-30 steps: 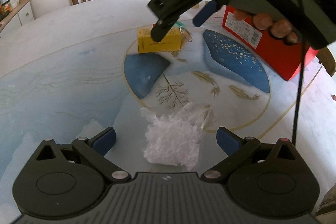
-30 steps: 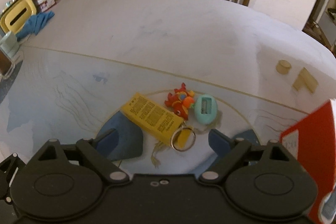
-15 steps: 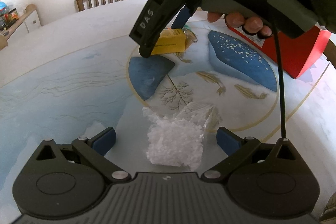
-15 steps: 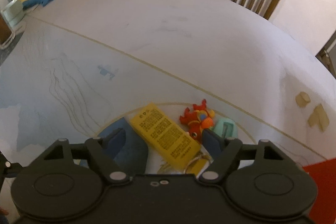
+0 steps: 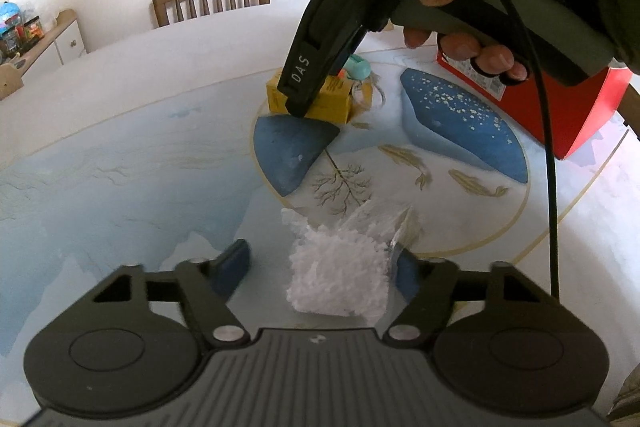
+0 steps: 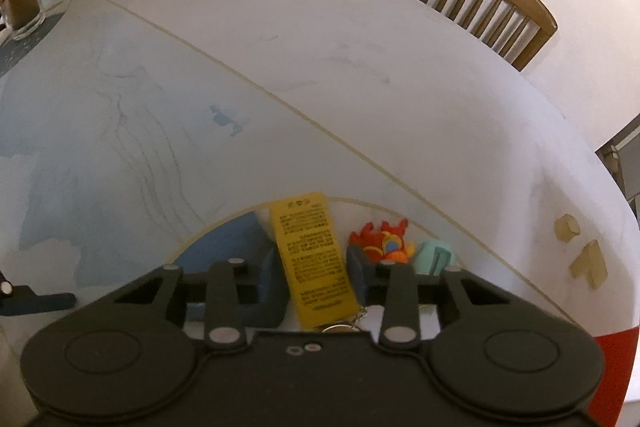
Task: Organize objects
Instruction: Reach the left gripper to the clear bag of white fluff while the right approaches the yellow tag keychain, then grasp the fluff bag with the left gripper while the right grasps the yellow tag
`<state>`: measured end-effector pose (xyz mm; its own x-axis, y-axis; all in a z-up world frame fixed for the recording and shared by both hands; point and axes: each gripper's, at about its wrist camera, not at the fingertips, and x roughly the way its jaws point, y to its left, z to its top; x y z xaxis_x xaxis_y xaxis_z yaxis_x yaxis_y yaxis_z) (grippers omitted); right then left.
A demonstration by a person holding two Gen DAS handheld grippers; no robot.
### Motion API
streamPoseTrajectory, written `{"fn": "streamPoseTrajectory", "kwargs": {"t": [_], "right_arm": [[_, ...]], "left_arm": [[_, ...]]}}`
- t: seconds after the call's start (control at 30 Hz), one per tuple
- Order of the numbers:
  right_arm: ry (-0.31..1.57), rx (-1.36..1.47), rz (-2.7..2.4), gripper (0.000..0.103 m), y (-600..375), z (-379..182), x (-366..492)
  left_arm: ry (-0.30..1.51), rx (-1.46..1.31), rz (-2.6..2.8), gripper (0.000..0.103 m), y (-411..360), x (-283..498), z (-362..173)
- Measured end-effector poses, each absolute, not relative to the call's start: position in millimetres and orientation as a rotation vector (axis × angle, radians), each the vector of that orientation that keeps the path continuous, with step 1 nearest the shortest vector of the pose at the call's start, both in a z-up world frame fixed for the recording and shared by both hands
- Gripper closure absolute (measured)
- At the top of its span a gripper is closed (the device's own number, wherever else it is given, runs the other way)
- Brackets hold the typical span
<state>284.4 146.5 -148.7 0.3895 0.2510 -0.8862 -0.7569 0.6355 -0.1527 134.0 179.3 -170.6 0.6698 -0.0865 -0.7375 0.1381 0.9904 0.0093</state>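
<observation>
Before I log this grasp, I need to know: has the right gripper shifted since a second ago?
Yes. In the right wrist view, the right gripper has moved left over the yellow box, which now lies between its closing jaws, clear of the teal tag.

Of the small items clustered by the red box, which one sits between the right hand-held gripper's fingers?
The flat yellow box. The right hand-held gripper is closing around it, while the red-orange toy and mint-green charm lie outside its fingers.
</observation>
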Motion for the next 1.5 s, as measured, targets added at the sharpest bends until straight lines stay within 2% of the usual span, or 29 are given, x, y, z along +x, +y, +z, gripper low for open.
{"fn": "streamPoseTrajectory", "kwargs": {"t": [0.13,0.47,0.7,1.13,1.5], "right_arm": [[1.006,-0.509,0.684,0.074,139,-141,286],[1.073,-0.126,0.635,0.074,79,-103,288],[0.954,0.086,0.623,0.074,37,-74,279],[0.911,0.137,0.576,0.074,-15,-39,256],[0.897,0.153,0.506,0.074,-93,-21,246]], "left_arm": [[0.828,0.061,-0.124,0.056,179,134,-169],[0.851,-0.007,-0.115,0.065,189,137,-166],[0.873,-0.061,-0.093,0.065,195,139,-163],[0.850,-0.102,-0.113,0.066,185,145,-121],[0.836,-0.059,-0.183,0.066,134,160,-80]]}}
